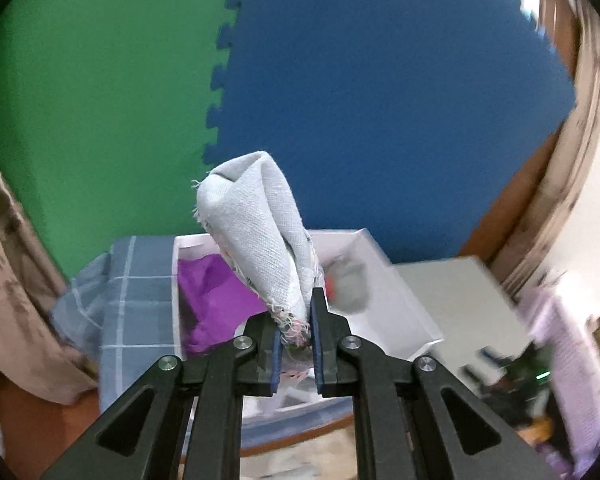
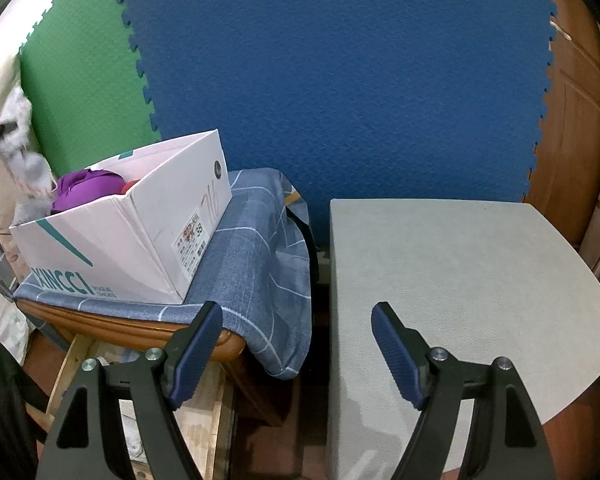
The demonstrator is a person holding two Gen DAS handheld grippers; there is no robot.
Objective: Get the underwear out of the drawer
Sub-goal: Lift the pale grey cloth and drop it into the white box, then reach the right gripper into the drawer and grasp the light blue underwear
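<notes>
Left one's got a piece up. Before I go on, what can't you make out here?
- Left wrist: pale cloth in left hand-held gripper hides the white box's middle; grey item blurred.
- Right wrist: box wall hides contents below the purple garment.
- Right hand-held gripper open; left frame edge blurred.

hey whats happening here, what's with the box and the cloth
A person with two handheld grippers is emptying a white shoebox that stands in for a drawer. The left gripper is shut on a pale grey garment, lifted clear above the box. A purple garment and other pieces are still inside. The right gripper hangs open and empty between the box's stool and a grey surface.
</notes>
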